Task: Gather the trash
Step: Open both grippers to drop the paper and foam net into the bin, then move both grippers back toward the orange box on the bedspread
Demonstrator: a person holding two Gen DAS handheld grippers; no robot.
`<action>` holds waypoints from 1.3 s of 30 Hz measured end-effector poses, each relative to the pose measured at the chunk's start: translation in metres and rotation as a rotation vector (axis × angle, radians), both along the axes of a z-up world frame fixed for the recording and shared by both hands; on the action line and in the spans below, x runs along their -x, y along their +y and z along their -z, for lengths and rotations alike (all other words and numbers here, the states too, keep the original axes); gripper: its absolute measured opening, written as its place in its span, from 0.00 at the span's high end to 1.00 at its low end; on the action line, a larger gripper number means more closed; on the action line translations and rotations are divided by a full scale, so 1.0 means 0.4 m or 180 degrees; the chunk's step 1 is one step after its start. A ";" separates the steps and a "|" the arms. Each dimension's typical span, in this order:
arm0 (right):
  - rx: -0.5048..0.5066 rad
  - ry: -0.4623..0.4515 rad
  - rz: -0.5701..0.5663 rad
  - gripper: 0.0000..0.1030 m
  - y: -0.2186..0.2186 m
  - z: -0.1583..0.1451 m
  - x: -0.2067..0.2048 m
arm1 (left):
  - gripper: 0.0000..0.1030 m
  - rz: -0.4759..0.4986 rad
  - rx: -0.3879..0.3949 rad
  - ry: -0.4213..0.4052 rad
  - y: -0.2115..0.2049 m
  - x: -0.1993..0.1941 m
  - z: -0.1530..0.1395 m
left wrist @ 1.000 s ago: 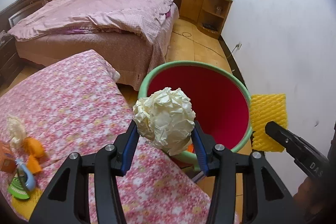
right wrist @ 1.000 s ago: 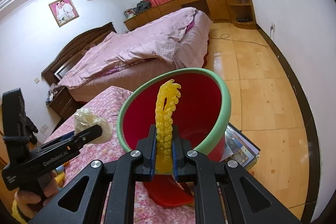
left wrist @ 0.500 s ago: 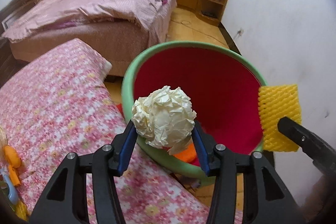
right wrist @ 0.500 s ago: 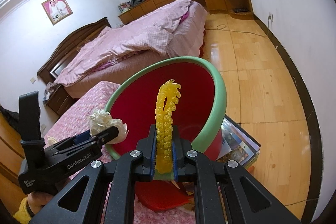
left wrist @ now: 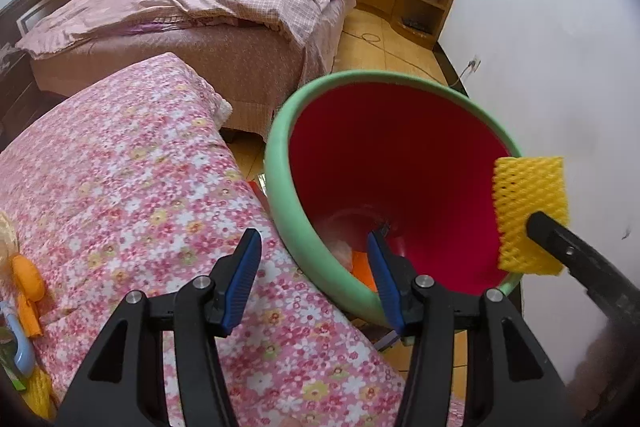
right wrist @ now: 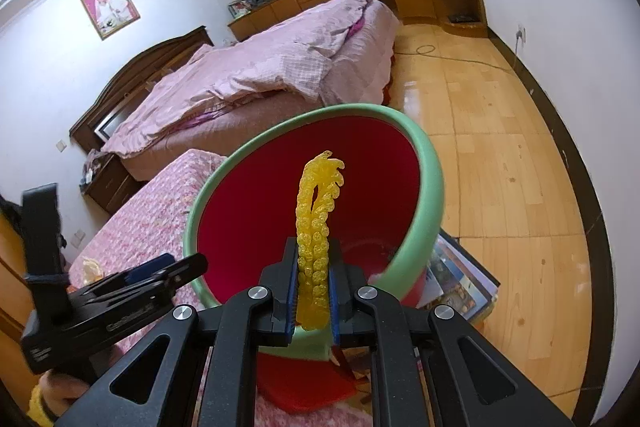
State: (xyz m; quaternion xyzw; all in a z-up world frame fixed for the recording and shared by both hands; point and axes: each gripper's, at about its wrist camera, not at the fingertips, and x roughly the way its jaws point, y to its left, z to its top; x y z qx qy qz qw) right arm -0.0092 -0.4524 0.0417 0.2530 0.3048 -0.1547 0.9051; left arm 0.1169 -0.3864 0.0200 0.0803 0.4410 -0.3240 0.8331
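Left gripper (left wrist: 314, 267): jaws spread apart, nothing between them; it hangs over the near rim of the bin, one blue pad over the quilt, the other inside the bin mouth.
Right gripper (right wrist: 313, 291): jaws clamped on the foam net (right wrist: 316, 231), which stands upright between the pads, above the bin's opening.
Foam net, left view (left wrist: 530, 213): yellow mesh at the bin's right rim, pinched by the black finger (left wrist: 576, 255).
Bin (left wrist: 280, 183): red inside, green rim, tilted toward the cameras, just beside the quilt's right edge.
Bin contents: an orange scrap (left wrist: 362, 267) and a pale, blurred lump near the bottom; what the lump is cannot be told.
Quilt (left wrist: 132, 187): pink, flowered; orange and yellow scraps (left wrist: 26, 287) at its near left edge.
Beyond: bed (left wrist: 192, 11) with pink cover, wooden floor (right wrist: 508, 163), magazines (right wrist: 460, 287) under the bin.
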 end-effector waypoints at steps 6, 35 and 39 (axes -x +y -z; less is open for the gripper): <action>-0.0010 0.0052 -0.0079 0.76 0.009 0.016 -0.033 | 0.47 -0.0065 0.0102 0.0007 0.064 0.003 -0.033; -0.0114 -0.0109 -0.0347 0.50 0.161 -0.061 0.030 | 0.47 -0.0960 0.0085 -0.0280 0.450 0.072 -0.193; -0.0094 -0.0078 -0.0408 0.50 0.190 -0.063 0.022 | 0.47 -0.1162 0.0097 -0.0281 0.512 0.051 -0.187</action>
